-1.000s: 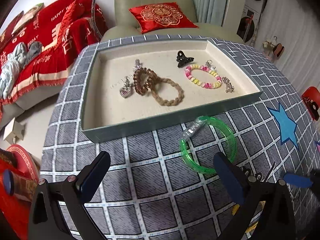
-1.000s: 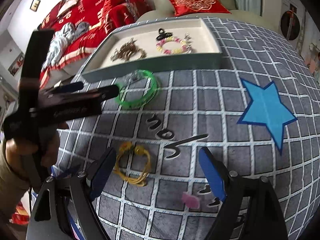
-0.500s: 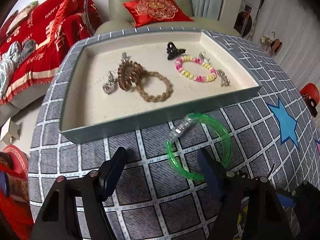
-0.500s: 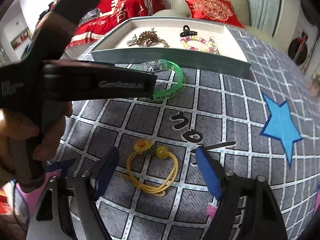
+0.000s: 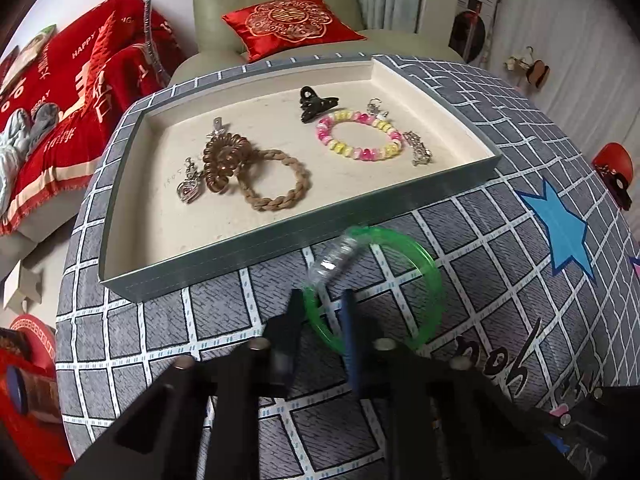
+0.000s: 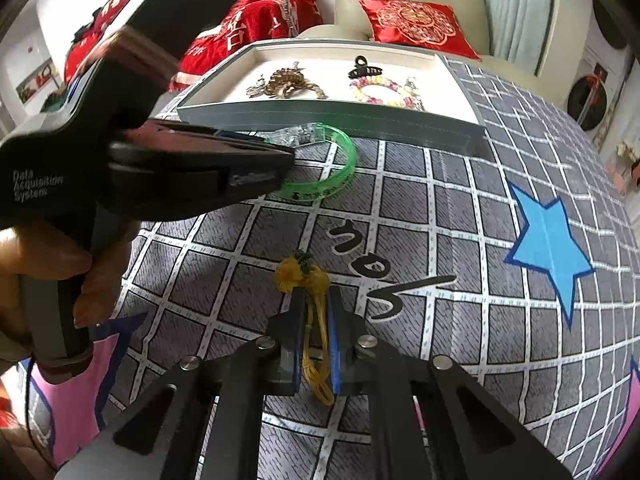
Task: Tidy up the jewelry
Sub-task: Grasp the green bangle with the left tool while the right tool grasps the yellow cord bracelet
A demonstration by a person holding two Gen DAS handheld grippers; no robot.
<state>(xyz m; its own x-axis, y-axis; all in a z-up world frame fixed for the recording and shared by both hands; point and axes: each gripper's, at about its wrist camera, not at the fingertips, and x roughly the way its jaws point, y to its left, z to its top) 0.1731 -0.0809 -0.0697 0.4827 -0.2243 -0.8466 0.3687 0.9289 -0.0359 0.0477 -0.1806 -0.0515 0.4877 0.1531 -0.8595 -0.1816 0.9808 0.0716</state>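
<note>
Both tools have just pinched in on something. The left gripper [image 5: 322, 308] has its jaws drawn nearly together across the near-left rim of the green plastic bangle [image 5: 404, 280], which lies flat on the grey grid-patterned cloth [image 5: 168, 320] just in front of the tray [image 5: 280, 240], its clear clasp section pointing toward about eleven o'clock. The right gripper [image 6: 314, 312] has squeezed almost shut on the strands of the yellow hair tie [image 6: 302, 276]; the two yellow beads sit just past the fingertips at twelve o'clock, and the loop bunches between the blue pads [image 6: 334, 344]. From the right wrist view, the person's left hand [image 6: 52, 264] wraps the other tool's handle at nine o'clock. Inside the cream-lined tray, a brown coil hair tie [image 5: 224, 160] overlaps a braided brown band [image 5: 276, 180] at the left, with a silver heart charm [image 5: 190, 190] beside them; a black claw clip [image 5: 316, 102] sits at twelve o'clock of a pink-and-yellow beaded bracelet [image 5: 360, 136] at the right. A blue star [image 5: 560, 224] is printed on the cloth at three o'clock.
</note>
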